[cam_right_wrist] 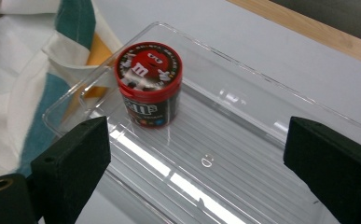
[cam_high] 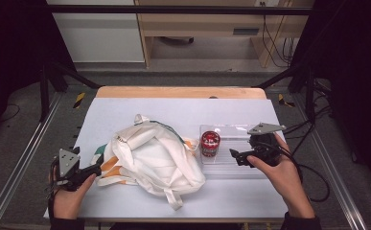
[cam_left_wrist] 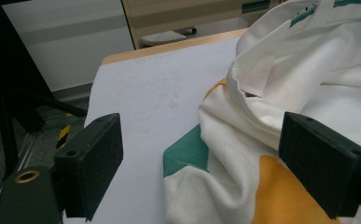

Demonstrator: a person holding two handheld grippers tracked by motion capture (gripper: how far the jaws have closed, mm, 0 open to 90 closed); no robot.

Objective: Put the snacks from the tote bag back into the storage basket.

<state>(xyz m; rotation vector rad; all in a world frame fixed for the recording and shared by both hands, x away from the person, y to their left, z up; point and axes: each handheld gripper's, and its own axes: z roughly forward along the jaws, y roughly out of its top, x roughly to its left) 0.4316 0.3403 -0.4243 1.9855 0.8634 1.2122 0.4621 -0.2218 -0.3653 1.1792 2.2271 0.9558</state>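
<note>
Two tools, both empty: jaws spread wide on each, nothing between them.
Candy tub (cam_right_wrist: 149, 84): short round tub with a red printed lid, standing upright at the left end of a clear plastic tray (cam_right_wrist: 243, 154); also seen in the high view (cam_high: 210, 143).
Cloth bag (cam_high: 149, 155): white, with teal and orange patches, lying crumpled mid-tabletop, straps loose, one strap trailing toward the near edge.
Tub vs bag: just beside each other, the tray's left rim touching or nearly touching the cloth; hard to tell which.
Right tool (cam_high: 238, 155): over the tray, aimed left at the tub, wide open; in its own view (cam_right_wrist: 197, 163) the tub sits ahead and a little left of the gap between the jaws.
Left tool (cam_high: 97, 168): at the bag's left edge, jaws wide apart; in its own view (cam_left_wrist: 201, 158) straddling the bag's folded rim, right jaw over the orange patch, not closed on anything yet.
Key relation: tub lies to the left of the right tool, and that hand is clearly the nearer one; no long axis to worry about as it's round and upright, so probably a straight push forward and close around the body.
Guess at the job: tub into the bag, left tool holding the cloth open.
Tabletop (cam_high: 125, 108): pale blue-white sheet over a wooden board, bare apart from bag and tray.
Room: dark frame rails on both sides, grey floor, wooden furniture and cables at the back.
</note>
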